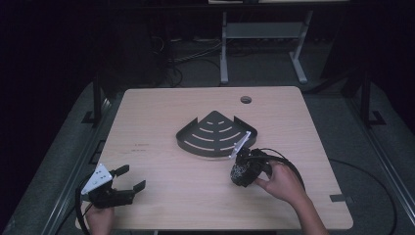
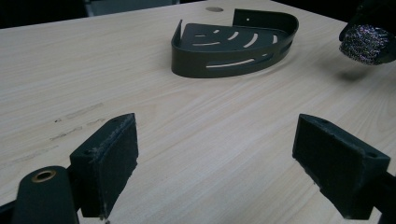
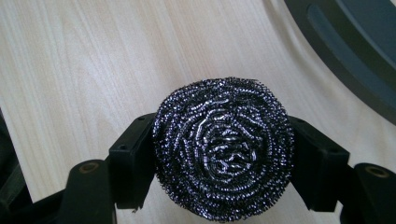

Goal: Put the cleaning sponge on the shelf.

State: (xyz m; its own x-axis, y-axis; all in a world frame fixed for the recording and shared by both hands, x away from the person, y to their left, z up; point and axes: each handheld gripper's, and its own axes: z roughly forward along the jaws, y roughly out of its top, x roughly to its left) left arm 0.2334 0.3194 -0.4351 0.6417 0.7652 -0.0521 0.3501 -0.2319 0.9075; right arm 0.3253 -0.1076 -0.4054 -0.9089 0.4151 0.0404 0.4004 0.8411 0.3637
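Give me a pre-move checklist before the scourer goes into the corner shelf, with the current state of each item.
1. Steel wool scourer clamped between the right gripper jaws on both sides: ok.
2. Scourer clear of the tabletop: cannot tell.
3. Black corner shelf empty and lying flat on the table: ok.
4. Path from the scourer to the shelf free of other things: ok.
5. Left gripper open, holding nothing, well away from the shelf: ok.
6. Right gripper's cable free of the shelf: ok.
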